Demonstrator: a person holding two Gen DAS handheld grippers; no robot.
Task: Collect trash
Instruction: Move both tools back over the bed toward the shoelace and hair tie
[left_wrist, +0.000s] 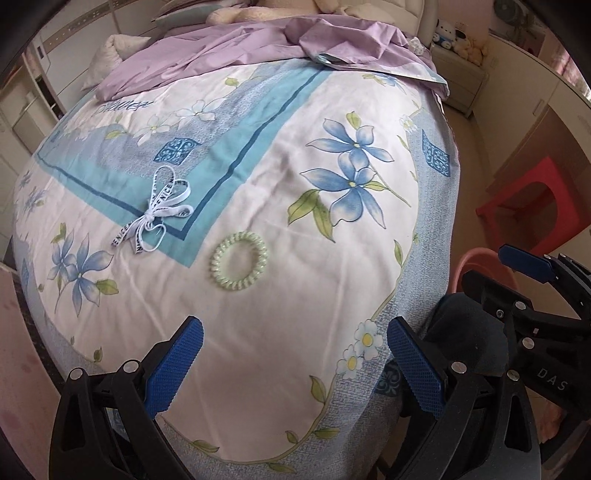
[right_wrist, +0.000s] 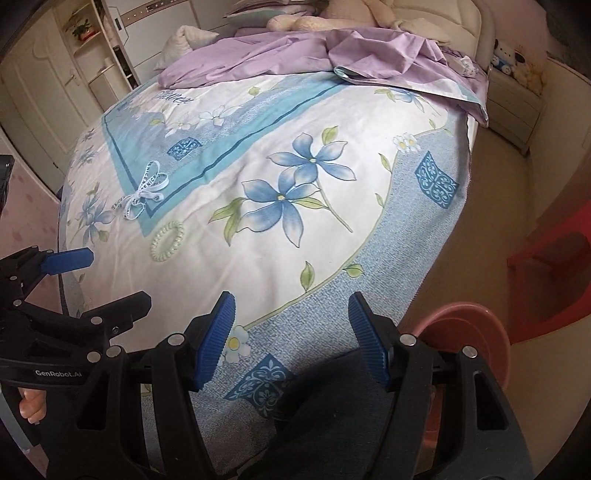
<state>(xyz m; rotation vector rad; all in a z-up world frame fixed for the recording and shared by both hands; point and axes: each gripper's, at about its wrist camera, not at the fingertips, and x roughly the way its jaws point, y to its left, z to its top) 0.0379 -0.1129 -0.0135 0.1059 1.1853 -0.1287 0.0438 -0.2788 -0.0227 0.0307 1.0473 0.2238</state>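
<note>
Left gripper: my left gripper (left_wrist: 295, 363) hangs over the near edge of the bed with its blue pads spread wide apart and nothing between them
Right gripper: my right gripper (right_wrist: 291, 339) hovers beside it, likewise spread wide and holding nothing, above the blue-grey border of the floral bedspread (right_wrist: 258, 155)
Basin: a pink basin (right_wrist: 469, 332) sits on the floor just off the bed's near right corner, below my right gripper's outer finger
Hair tie: a pale green spiral hair tie (left_wrist: 239, 261) lies flat on the white part of the bedspread, ahead of my left gripper and apart from both tools
Ribbon: a white ribbon bow (left_wrist: 155, 210) with dark lettering rests just beyond the hair tie, to its left, across the teal band of the print; the two do not touch
Stool: a red plastic stool (left_wrist: 532, 206) stands on the floor to the right of the bed
Far end: a rumpled lilac sheet (left_wrist: 258, 48) is bunched across the head of the bed, with cream plush toys (right_wrist: 314, 22) behind it
Bedside: a white nightstand (left_wrist: 458, 81) carries small stuffed toys I cannot make out clearly
</note>
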